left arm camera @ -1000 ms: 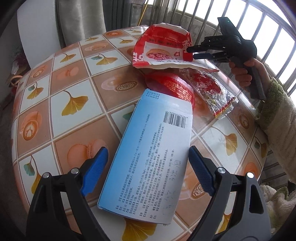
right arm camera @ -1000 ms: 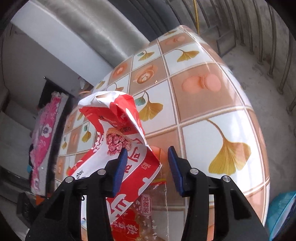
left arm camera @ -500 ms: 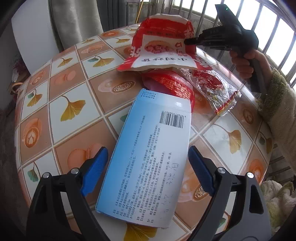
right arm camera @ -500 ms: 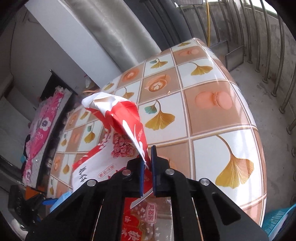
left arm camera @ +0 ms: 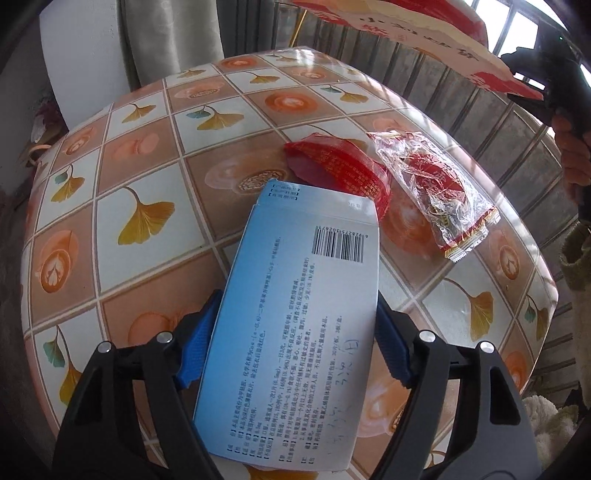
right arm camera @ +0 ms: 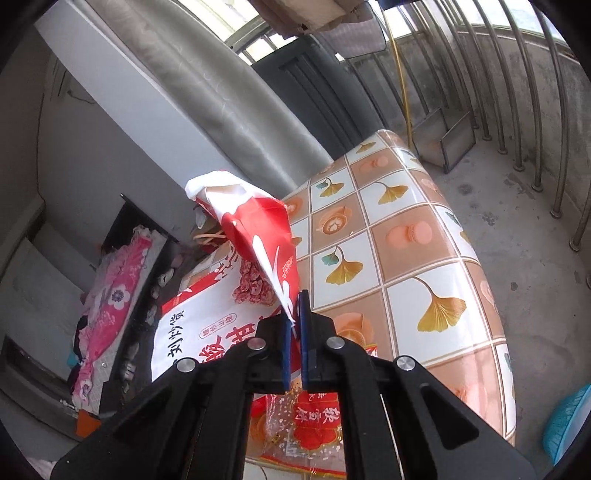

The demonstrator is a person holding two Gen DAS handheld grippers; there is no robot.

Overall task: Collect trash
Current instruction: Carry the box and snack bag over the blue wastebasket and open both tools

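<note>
On the round table [left arm camera: 155, 206], covered in a glossy cloth of ginkgo leaves and orange cups, a flat pale-blue cardboard box [left arm camera: 295, 332] printed with a barcode lies near the edge closest to the person. The left gripper [left arm camera: 295, 343] has its blue-padded tongs on either side of that box; they are closing in, the pads right at its long edges, though I cannot tell that they press on it.

Just beyond the box's far end, its corner partly under the box, is a crumpled red foil wrapper [left arm camera: 340, 166]. Beside that, toward the right edge of the table, lies a clear crinkled plastic wrapper with red print [left arm camera: 436, 188].

The right gripper [right arm camera: 294, 321] has its tongs drawn tight together on the edge of a large red-and-white snack bag [right arm camera: 236, 295], which hangs off them, lifted clear of the table. In the left gripper's view the same bag [left arm camera: 413, 26] floats above the far right edge of the table, and the hand [left arm camera: 574, 158] that works the right gripper shows below it at the right, with a fuzzy pale sleeve [left arm camera: 576, 266] under it.

Metal railings [right arm camera: 532, 92] and a bare concrete floor [right arm camera: 535, 258] lie beyond the table.
</note>
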